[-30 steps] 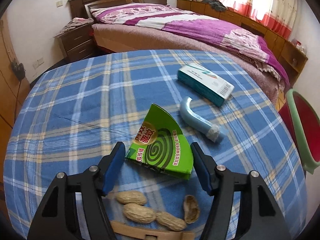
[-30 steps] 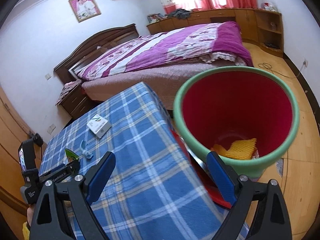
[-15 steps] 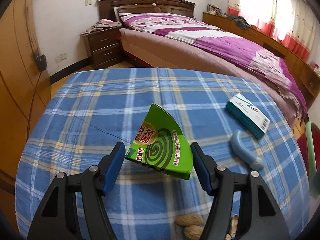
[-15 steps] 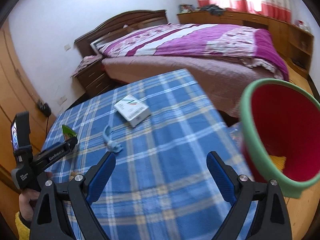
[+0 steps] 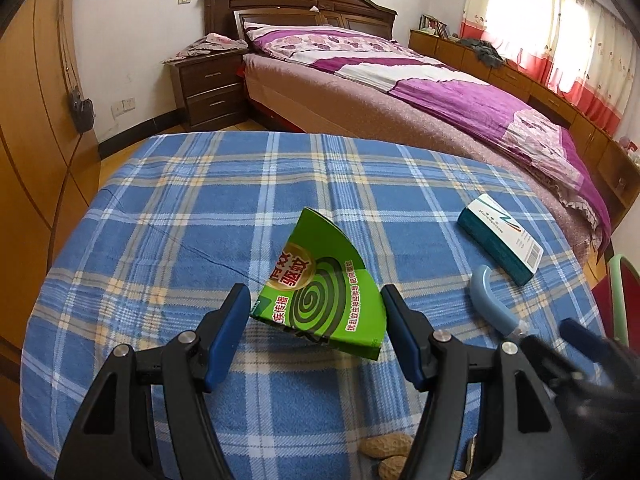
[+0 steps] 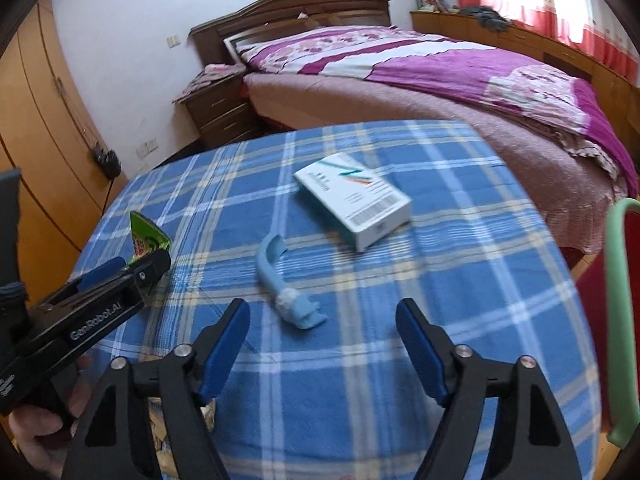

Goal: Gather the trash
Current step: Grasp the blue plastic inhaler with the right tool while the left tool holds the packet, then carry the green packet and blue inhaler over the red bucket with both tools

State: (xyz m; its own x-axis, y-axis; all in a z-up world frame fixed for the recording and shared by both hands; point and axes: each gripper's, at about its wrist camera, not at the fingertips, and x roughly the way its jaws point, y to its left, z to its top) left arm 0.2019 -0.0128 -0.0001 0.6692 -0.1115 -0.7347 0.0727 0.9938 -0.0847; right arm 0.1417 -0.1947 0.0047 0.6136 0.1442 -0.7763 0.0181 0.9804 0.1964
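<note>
Over the plaid tablecloth (image 5: pixel 168 216) our left gripper (image 5: pixel 318 320) clamps the green mosquito-coil box (image 5: pixel 320 296), lifted clear. Our right gripper (image 6: pixel 322 344) is closing with nothing between its jaws; the blue plastic piece (image 6: pixel 280 280) lies at its twelve o'clock, the white carton (image 6: pixel 352 196) beyond.

A green mosquito-coil box (image 5: pixel 320 292) hangs tilted, a curved blue tube (image 6: pixel 286 280), perhaps plastic, and a white-teal carton (image 6: pixel 354 196) lie flat.

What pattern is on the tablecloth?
Blue plaid with white and tan stripes on the tablecloth, clearest in the left wrist view.
</note>
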